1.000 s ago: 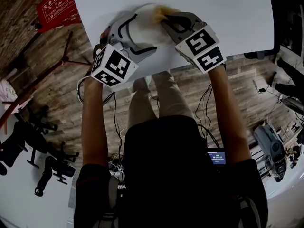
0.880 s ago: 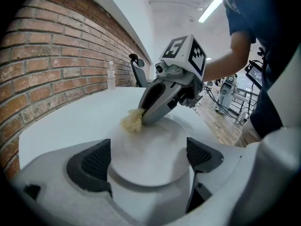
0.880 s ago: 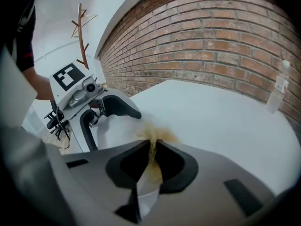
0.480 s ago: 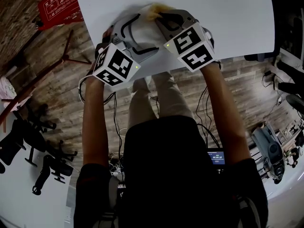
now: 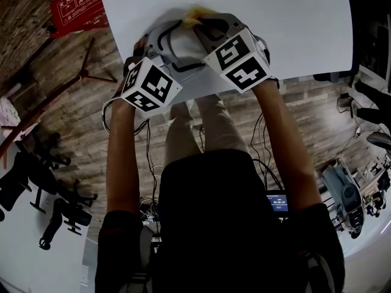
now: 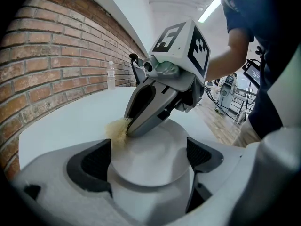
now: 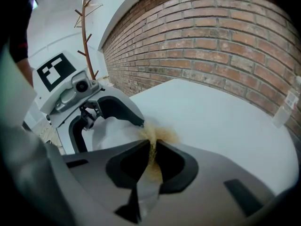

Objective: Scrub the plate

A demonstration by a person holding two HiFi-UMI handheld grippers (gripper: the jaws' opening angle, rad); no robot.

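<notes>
Plate [image 5: 177, 50]: 1 white one lies on the near part of the white table [image 5: 293, 17], close to the edge. In the head view both of the person's forearms reach straight forward, side by side, with 2 grippers meeting over it. The left gripper [image 5: 189, 41] comes in from the left with its jaws spread around the plate. The right gripper [image 5: 200, 24] is angled across from the right, its tip at the plate's far rim, where 1 yellow scrubbing pad [image 5: 195, 14] sticks out. A red sign [image 5: 79, 5] lies on the wooden floor to the left.

In the left gripper view the jaws stand wide and the plate fills the gap between them, its rim against both dark pads [image 6: 89, 161]. The right gripper slants down onto the plate's far left rim, and the pad touches the plate there. A brick wall [image 6: 47, 55] runs along the table, with 1 bottle [image 6: 110, 74] standing by it.

In the right gripper view the jaws are pinched narrow on the yellow pad, which bulges out past their tips onto the plate. Beyond it the left gripper clasps the plate. 1 bare coat stand [image 7: 87, 32] rises behind.
</notes>
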